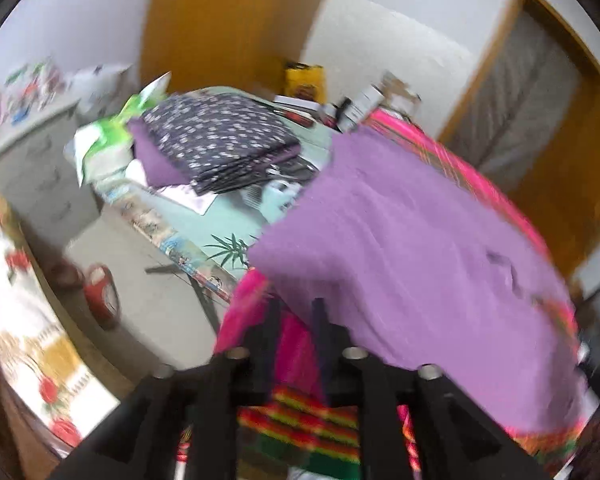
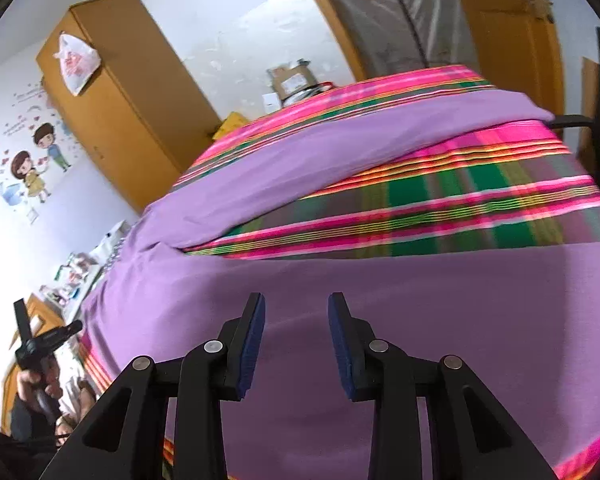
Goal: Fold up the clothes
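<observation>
A purple garment [image 1: 400,248] lies spread on a pink, green and yellow striped cloth [image 1: 300,420] that covers the table. In the blurred left wrist view my left gripper [image 1: 298,314] is at the garment's near left edge. Its jaws stand apart, and only the striped cloth shows in the gap. In the right wrist view the purple garment [image 2: 380,320] fills the foreground, with one long part [image 2: 320,148] running across the striped cloth [image 2: 460,200] further back. My right gripper [image 2: 296,302] hovers open over the garment with nothing between its blue pads [image 2: 256,332].
A folded stack of dark dotted cloth [image 1: 216,140] on purple fabric rests on a pale green table [image 1: 236,220] to the left. A red object [image 1: 100,296] stands on the floor. A wooden wardrobe [image 2: 120,100] and boxes [image 2: 292,80] stand behind. A person's hand [image 2: 36,380] is at far left.
</observation>
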{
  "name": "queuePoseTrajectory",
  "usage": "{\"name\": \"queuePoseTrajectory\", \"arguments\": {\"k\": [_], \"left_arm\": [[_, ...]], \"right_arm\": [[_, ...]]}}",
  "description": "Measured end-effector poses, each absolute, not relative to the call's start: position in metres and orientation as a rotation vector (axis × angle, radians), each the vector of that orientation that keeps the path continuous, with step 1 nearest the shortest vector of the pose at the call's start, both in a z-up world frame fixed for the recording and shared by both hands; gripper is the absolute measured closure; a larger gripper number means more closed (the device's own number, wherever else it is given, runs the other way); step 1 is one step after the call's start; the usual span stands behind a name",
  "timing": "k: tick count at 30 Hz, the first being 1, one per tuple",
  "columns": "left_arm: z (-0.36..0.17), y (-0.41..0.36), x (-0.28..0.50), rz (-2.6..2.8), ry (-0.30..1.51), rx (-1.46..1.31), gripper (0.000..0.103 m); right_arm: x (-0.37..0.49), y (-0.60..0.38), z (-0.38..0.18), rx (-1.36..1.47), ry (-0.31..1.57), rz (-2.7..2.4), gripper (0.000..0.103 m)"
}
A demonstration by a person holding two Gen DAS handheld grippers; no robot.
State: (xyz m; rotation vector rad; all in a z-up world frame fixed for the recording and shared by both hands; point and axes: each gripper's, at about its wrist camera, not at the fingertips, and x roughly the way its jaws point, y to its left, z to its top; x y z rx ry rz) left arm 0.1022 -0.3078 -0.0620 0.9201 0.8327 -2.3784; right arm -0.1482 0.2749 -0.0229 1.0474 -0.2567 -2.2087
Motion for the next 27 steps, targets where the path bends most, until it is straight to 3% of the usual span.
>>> {"name": "queuePoseTrajectory", "arguments": {"k": [8, 10, 11, 22, 27], "left_arm": [[-0.085, -0.339, 0.094, -2.342, 1.114, 0.872, 0.078], [-0.08, -0.336, 0.097, -2.353, 1.09, 0.856, 0.094], [-0.078, -0.334, 0.098, -2.36, 1.073, 0.848, 0.096], [-0.077, -0.334, 0.099, -2.362, 0.973, 0.939, 0.092], [-0.067, -0.324, 0.107, -2.364, 0.919, 0.915, 0.091]], "right_arm": [[-0.139, 0.258, -0.027, 1.05, -0.257, -2.167, 0.069], [-0.139, 0.255, -0.027, 1.051, -0.258, -2.165, 0.069], [-0.139, 0.255, -0.026, 1.049, -0.258, -2.166, 0.069], [-0.133, 0.229, -0.022, 1.032, -0.216, -2.096, 0.069], [-0.113, 0.191, -0.019, 0.982, -0.084, -1.988, 0.069]]}}
